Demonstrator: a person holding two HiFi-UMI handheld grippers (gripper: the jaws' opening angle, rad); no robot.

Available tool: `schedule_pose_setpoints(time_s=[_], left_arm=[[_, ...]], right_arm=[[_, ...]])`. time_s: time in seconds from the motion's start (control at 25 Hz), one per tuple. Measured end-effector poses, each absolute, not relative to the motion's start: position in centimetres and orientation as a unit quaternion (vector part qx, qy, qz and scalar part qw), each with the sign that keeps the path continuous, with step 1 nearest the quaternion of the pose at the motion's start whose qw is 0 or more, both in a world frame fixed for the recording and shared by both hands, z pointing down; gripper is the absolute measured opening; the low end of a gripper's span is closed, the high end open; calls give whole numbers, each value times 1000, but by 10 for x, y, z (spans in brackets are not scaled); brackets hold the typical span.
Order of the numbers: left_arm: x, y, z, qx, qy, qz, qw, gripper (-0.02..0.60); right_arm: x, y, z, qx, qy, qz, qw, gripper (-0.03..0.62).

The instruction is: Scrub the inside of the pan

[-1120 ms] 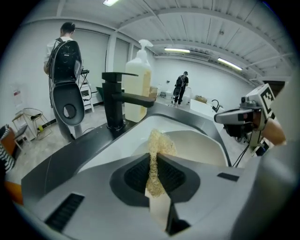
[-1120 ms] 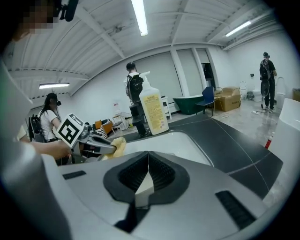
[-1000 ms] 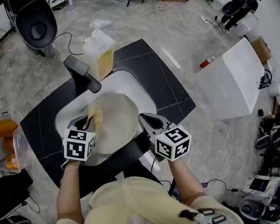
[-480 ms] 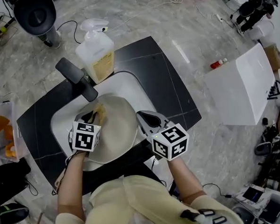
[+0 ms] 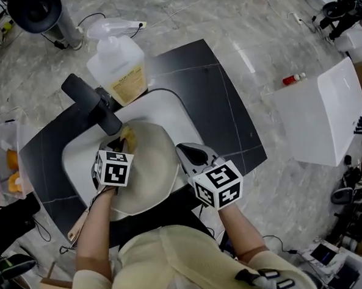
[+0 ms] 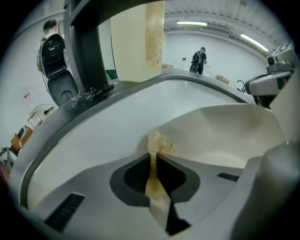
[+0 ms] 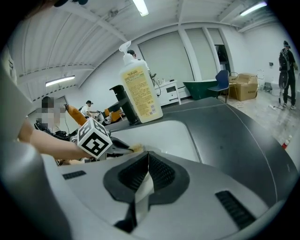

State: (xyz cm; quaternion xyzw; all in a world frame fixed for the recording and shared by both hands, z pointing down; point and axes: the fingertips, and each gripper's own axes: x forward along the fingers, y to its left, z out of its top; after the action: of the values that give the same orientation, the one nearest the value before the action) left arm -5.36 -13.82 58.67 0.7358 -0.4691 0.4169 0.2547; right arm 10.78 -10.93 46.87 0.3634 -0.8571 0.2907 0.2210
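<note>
A cream-coloured round pan (image 5: 151,170) sits in the white sink basin (image 5: 169,108). The left gripper (image 5: 121,143) has its jaws pinched tight on a yellow scrubbing sponge (image 6: 157,142) at the pan's far-left edge. The right gripper (image 5: 184,154) has its jaws closed on the pan's right rim.

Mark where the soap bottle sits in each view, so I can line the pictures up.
Head view: soap bottle at the upper left, on the black counter behind the sink.
Left gripper view: top centre, cut off by the upper edge.
Right gripper view: left of centre, upright, whole bottle showing.
Shared landmark: the black faucet, right beside the bottle in all three.
</note>
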Motion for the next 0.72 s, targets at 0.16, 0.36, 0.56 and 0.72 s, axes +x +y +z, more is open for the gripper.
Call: schedule_pose_setpoints(time_s=[0.16, 0.36, 0.56, 0.72], left_arm=[[-62, -145, 602, 721, -476, 446, 234, 38], [-64, -146, 618, 717, -465, 465, 233, 38], [-52, -149, 623, 732, -447, 458, 234, 38], [-36, -155, 623, 752, -429, 446, 228, 38]], right_arm=[[106, -112, 474, 363, -856, 294, 221, 17], [103, -110, 479, 373, -850, 291, 230, 17], [103, -103, 478, 394, -838, 284, 247, 17], [107, -101, 471, 415, -832, 278, 241, 17]])
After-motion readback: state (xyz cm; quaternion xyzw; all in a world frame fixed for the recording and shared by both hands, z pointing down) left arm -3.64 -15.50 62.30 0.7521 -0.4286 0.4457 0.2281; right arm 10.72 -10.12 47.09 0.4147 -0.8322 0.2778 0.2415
